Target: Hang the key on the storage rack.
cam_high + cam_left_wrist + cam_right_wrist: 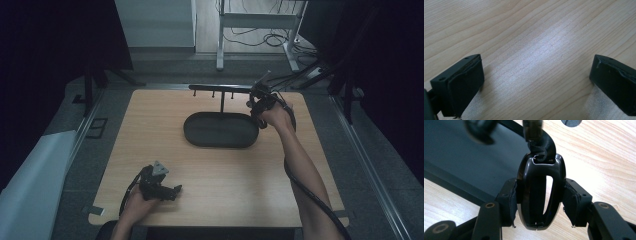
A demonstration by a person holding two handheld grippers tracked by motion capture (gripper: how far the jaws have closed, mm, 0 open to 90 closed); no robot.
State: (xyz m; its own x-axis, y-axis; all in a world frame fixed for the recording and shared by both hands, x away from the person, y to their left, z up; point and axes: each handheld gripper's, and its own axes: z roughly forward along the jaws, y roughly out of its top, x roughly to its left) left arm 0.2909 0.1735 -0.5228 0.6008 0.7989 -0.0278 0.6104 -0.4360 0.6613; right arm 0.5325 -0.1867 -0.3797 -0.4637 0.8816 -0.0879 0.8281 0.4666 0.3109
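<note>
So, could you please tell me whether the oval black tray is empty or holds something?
Empty: in the high view the black tray shows a bare dark floor, with just the stand's post rising at its far rim.

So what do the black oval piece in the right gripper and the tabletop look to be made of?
Black oval piece: likely hard plastic with a gloss finish, since sharp highlights run along its rim. Tabletop: light wood or wood-look laminate, matte, with visible grain lines.

Wooden table [215, 170], white desk frame [257, 22] behind
</note>
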